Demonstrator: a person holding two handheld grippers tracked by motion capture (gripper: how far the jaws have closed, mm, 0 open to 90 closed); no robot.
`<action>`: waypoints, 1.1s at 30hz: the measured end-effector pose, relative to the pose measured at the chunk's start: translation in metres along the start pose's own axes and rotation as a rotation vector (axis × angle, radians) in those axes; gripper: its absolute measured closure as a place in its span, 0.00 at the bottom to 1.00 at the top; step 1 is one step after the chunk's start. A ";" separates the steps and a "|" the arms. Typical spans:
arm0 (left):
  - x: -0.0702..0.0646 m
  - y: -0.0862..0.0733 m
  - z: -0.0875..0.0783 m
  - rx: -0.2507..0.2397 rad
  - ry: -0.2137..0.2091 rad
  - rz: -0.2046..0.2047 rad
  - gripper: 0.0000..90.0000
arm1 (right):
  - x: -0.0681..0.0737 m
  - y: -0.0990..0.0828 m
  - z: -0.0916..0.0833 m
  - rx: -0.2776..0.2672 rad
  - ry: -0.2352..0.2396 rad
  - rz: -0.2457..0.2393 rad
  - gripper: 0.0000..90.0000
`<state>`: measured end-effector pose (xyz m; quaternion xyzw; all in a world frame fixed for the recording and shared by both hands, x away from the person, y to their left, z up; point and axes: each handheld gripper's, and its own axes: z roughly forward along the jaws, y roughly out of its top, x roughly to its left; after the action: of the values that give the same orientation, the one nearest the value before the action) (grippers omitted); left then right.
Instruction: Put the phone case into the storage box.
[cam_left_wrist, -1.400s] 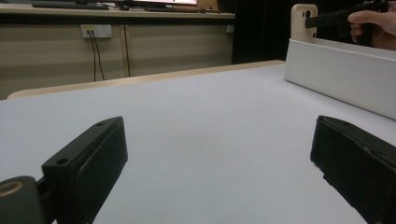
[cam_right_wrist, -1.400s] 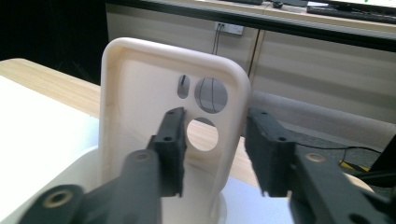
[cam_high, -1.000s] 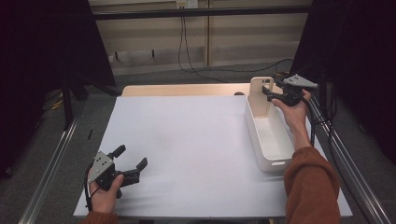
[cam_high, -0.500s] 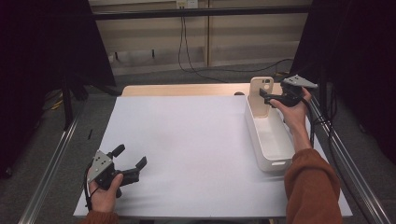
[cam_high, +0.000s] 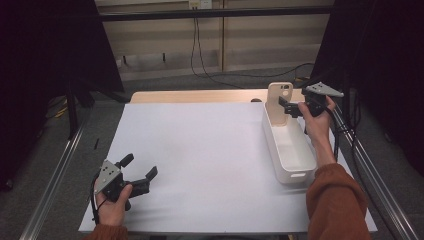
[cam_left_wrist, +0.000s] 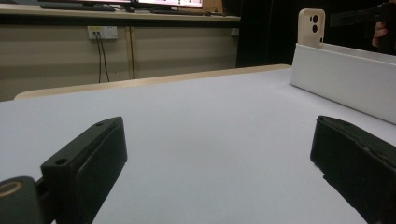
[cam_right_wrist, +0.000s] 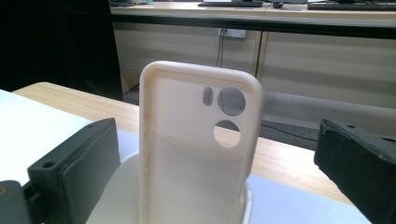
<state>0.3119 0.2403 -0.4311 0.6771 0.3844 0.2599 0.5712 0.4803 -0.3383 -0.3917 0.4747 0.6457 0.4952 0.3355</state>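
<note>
At upper right, the right gripper (cam_high: 289, 107) had just opened around the upright cream silicone phone case (cam_high: 279, 97), which risked toppling from the white plastic bin (cam_high: 292, 172); the left gripper (cam_high: 139, 170) stood open, empty.

A: Phone case (cam_right_wrist: 198, 149): cream, soft-looking plastic or rubbery stuff, matt, smooth, slightly see-through where thin. White bin (cam_high: 290, 150): smooth plastic, faint sheen on its walls.

B: Agreed. Table (cam_high: 200, 150): white matt sheet, paper-like, with no glare; the bare strip at its far edge looks like pale wood.

A: Right gripper (cam_high: 289, 107): jaws black matt plastic, fine-grained, screw holes in the faces. Left gripper (cam_high: 137, 167): same finish, dull grey plate on top, likely metal.

B: Sleeve (cam_high: 335, 205): rust-coloured knit cloth, soft nap.
</note>
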 end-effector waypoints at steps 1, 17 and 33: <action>0.000 0.000 0.000 0.003 0.000 0.005 0.04 | 0.000 0.000 -0.001 -0.002 0.001 0.005 0.00; 0.001 -0.001 -0.001 0.001 0.000 -0.001 0.04 | 0.008 -0.002 -0.013 -0.014 -0.013 -0.024 0.01; 0.002 -0.001 -0.003 -0.003 0.000 -0.006 0.04 | 0.017 0.003 -0.034 -0.048 -0.010 -0.027 0.01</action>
<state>0.3108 0.2438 -0.4312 0.6749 0.3860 0.2590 0.5730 0.4451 -0.3332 -0.3786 0.4602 0.6382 0.5035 0.3569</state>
